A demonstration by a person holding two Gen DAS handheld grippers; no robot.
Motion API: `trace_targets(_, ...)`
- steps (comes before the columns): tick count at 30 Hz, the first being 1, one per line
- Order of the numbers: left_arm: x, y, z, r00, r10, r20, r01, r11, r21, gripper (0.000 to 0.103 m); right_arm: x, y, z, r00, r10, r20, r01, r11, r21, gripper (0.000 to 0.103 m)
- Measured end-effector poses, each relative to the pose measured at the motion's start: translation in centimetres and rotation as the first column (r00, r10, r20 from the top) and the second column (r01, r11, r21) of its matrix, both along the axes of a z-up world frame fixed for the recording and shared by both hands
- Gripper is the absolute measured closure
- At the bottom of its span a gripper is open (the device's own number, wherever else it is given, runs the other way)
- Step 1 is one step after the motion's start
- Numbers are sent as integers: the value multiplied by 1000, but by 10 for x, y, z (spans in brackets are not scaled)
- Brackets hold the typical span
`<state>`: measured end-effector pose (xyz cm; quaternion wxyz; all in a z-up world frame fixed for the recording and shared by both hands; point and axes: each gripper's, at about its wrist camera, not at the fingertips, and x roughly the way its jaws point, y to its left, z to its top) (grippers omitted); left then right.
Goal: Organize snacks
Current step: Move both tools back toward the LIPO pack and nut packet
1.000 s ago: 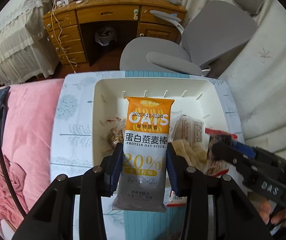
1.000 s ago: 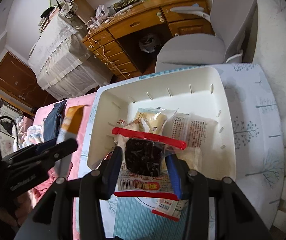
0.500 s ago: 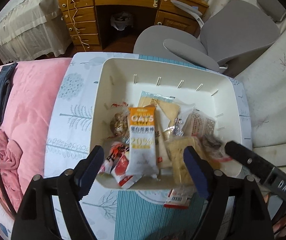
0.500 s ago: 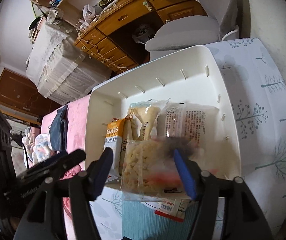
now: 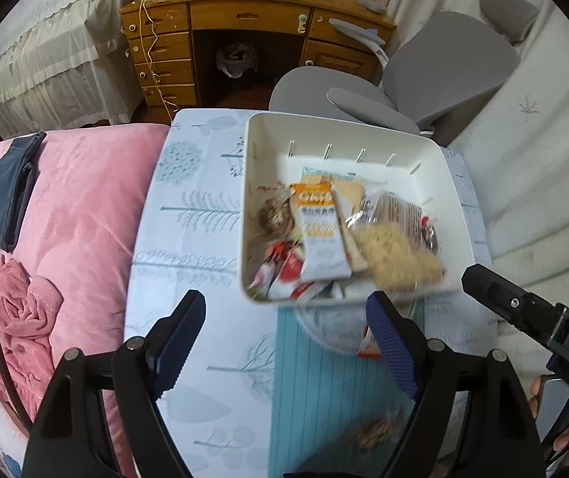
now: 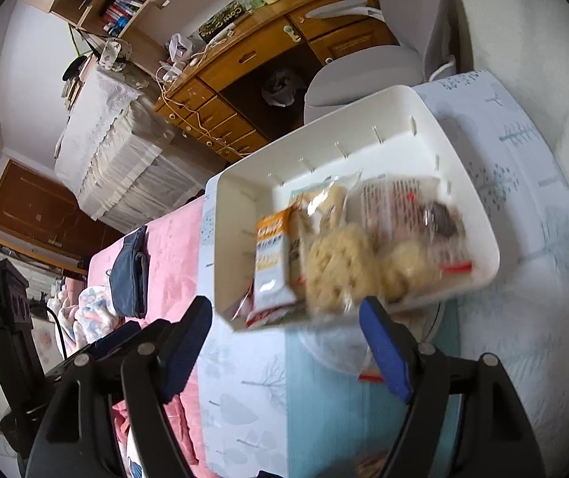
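White snack bin (image 5: pixel 456 183) beyond both spread, empty grippers, left (image 5: pixel 286 332), right (image 6: pixel 284 338), oat bar (image 5: pixel 320 235) inside

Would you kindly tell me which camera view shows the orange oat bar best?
The left wrist view: the oat bar lies nearly face-on in the white bin, orange top readable. The right wrist view shows it foreshortened and blurrier at the bin's left.

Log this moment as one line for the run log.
left tongs: open, empty | right tongs: open, empty | oat bar: in white bin | loose snack: on table
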<state>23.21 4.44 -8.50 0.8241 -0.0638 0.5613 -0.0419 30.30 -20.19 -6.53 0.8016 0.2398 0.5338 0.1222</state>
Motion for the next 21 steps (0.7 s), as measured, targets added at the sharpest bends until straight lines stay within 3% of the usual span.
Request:
trace_targets(9, -73, 54, -1, 999, -10, 31, 10, 1000, -13, 21, -87, 35, 7, 992, -124, 28, 125, 991, -38, 26)
trace_targets(15, -115, 77, -11, 995, -95, 9, 95, 995, -37, 21, -147, 51, 0, 970, -240, 36, 242, 968, -72, 26)
trace_targets(21, -138, 79, -27, 985, -167, -33, 165, 985, -50, 21, -188, 63, -17, 957, -287, 35, 289, 945, -156, 26)
